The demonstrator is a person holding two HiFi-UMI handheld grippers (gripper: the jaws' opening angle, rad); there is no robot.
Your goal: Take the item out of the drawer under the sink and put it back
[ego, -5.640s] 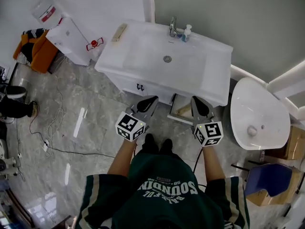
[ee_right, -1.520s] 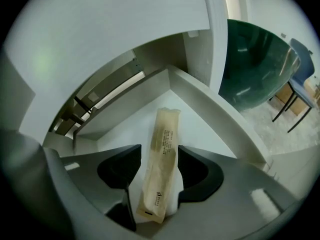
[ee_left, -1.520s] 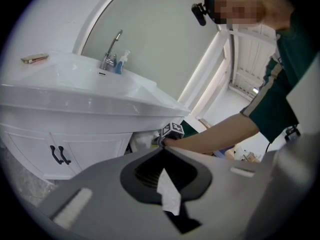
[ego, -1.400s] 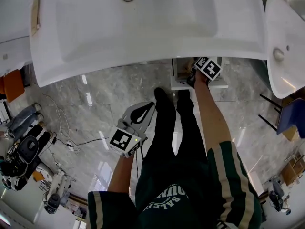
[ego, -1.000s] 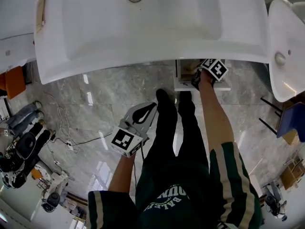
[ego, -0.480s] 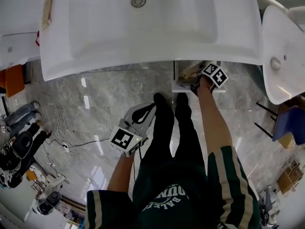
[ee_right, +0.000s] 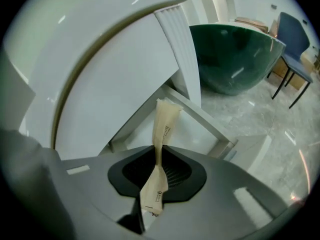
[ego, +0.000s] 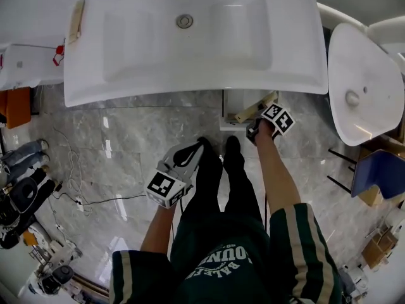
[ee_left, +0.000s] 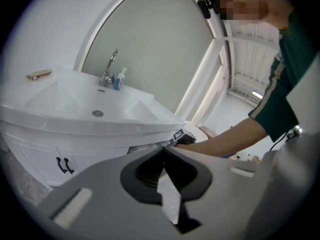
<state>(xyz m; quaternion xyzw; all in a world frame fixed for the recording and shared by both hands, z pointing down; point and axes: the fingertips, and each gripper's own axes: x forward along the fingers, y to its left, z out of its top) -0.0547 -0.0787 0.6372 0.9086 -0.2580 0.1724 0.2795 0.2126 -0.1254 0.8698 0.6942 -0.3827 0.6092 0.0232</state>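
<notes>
The right hand-held gripper (ee_right: 159, 148) has just closed, pinching the paper packet (ee_right: 165, 119), and lifted it clear of the drawer (ee_right: 212, 126) beneath. The left hand-held gripper (ee_left: 162, 151) is pressed together, empty. Removal looks done; putting it back remains.

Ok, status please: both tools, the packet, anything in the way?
Right tool has just been closing, now shut on packet, at the open drawer. Left tool shut, empty. Nothing seen in the way.

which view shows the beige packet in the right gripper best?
Right gripper view: the beige packet stands pinched between the right gripper jaws, print visible. Head view gives only a small tan strip near the drawer; left gripper view doesn't show it.
</notes>
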